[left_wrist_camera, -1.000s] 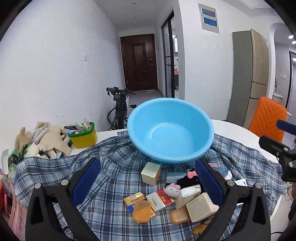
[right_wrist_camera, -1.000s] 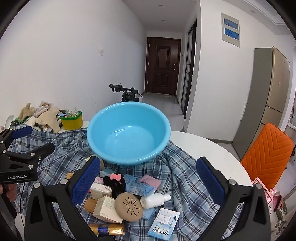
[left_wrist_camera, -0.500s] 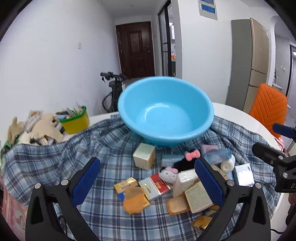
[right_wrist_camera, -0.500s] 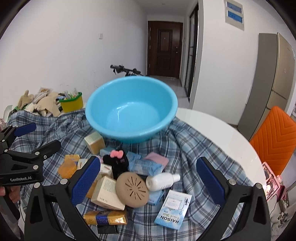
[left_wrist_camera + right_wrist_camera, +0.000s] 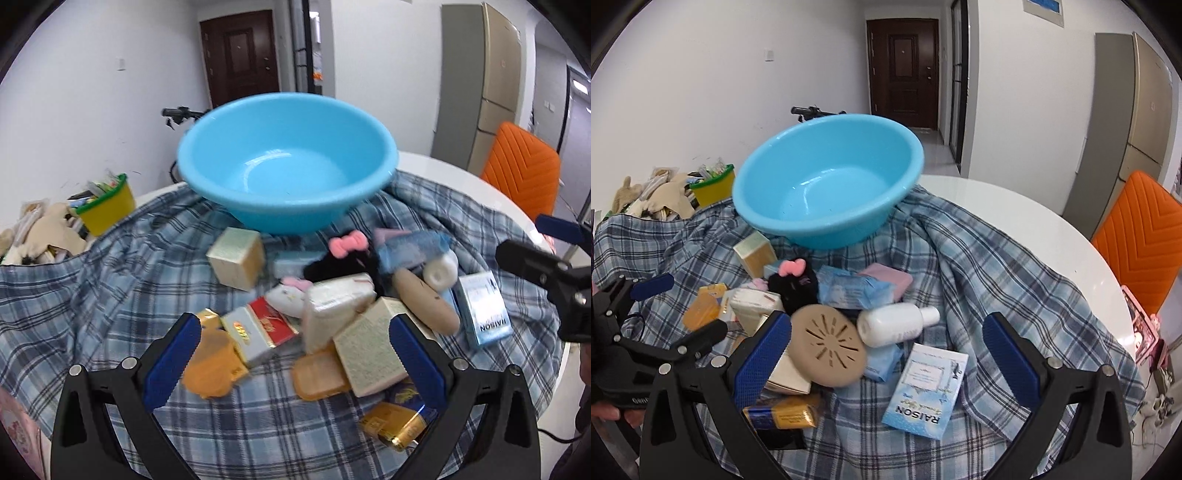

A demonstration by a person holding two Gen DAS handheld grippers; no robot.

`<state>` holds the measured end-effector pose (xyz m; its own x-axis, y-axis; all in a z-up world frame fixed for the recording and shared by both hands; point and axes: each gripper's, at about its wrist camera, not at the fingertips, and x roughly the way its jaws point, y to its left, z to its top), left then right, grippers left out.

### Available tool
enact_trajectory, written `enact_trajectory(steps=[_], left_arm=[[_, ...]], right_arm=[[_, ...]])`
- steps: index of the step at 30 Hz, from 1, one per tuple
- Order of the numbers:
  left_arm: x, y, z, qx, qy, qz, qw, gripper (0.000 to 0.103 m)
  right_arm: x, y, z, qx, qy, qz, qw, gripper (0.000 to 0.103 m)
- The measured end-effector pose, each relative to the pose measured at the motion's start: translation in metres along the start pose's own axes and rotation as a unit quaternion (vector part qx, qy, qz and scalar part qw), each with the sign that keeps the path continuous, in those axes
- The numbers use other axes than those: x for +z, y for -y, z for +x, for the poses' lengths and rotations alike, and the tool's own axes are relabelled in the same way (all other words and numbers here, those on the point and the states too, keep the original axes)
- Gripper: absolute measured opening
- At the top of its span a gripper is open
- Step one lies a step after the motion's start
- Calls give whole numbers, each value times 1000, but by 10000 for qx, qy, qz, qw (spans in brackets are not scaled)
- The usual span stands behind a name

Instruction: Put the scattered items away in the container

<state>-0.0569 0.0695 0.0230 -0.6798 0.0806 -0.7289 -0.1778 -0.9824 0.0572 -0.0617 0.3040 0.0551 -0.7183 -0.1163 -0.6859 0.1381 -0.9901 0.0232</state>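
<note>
An empty blue basin (image 5: 288,166) (image 5: 827,173) stands on a plaid cloth (image 5: 997,266). Scattered items lie in front of it: a red and white box (image 5: 258,328), a cream box (image 5: 369,350), a tan round disc (image 5: 827,339), a white bottle (image 5: 897,325), a blue RAISON box (image 5: 923,387), a black plush with a pink bow (image 5: 792,280). My left gripper (image 5: 295,350) is open above the boxes. My right gripper (image 5: 886,350) is open above the bottle and disc. Both are empty.
A yellow tub (image 5: 107,206) and a heap of plush toys (image 5: 44,232) sit at the table's far left. An orange chair (image 5: 1141,240) stands at the right, past the white table edge (image 5: 1052,236). Each gripper shows in the other's view.
Both grippers have moved forward and down toward the scattered items, which now look larger. Both have stayed open.
</note>
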Motion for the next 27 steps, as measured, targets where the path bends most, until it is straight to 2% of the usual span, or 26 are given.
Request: enact_trajectory(steps=[8,14,20,27], left_arm=[[2,22,10,-208,-79,133,9997,103],[-1,24,12,-201,-148,142,9996,103],[-19,3,-13,154,-76,16,9999,103],[-44,-7,-46,174,-99,-210,9996,103]], right_arm=[[-9,25,1,-155,-63,265,9995,103],[-16,36,5,-175,-157,444,9987,103],[-16,32,11,-45,-148,494,9987,103],[-20,10,9,184,-87,268,9994,103]])
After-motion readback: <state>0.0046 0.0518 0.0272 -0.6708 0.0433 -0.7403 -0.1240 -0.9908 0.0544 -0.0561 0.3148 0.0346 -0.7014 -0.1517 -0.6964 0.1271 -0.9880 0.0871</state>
